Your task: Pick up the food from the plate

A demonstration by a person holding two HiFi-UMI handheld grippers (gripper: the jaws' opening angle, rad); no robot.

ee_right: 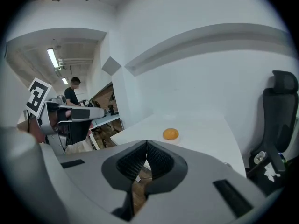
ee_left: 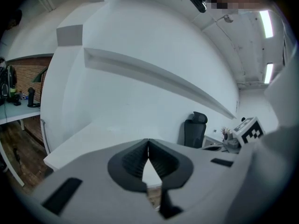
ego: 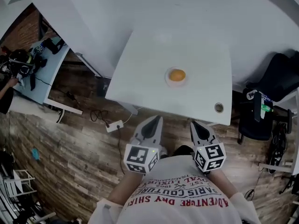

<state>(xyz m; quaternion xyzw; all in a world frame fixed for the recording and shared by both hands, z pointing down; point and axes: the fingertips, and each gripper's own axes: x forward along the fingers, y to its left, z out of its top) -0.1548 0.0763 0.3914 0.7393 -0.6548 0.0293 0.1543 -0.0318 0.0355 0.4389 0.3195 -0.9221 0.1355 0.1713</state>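
Table (ego: 140,64): smooth, matt white top.
Floor (ego: 79,143): wood planks, visible grain, dull finish.
Food (ego: 176,74): smooth orange skin, slight sheen.
Plate (ego: 167,78): smooth white.
Left gripper (ego: 155,119): matt grey plastic; ribbed black pads (ee_left: 133,160).
Right gripper (ego: 194,123): same matt grey plastic.
Shirt (ego: 175,176): white cloth, red print.

Your left gripper (ego: 157,119) and right gripper (ego: 194,123) hang side by side over the wood floor (ego: 70,143), tips just short of the desk's (ego: 140,78) near edge. Past them, the orange food (ego: 176,74) sits on its small plate (ego: 176,84), right of the desk's middle. A round fitting (ego: 219,108) sits by the near right corner.
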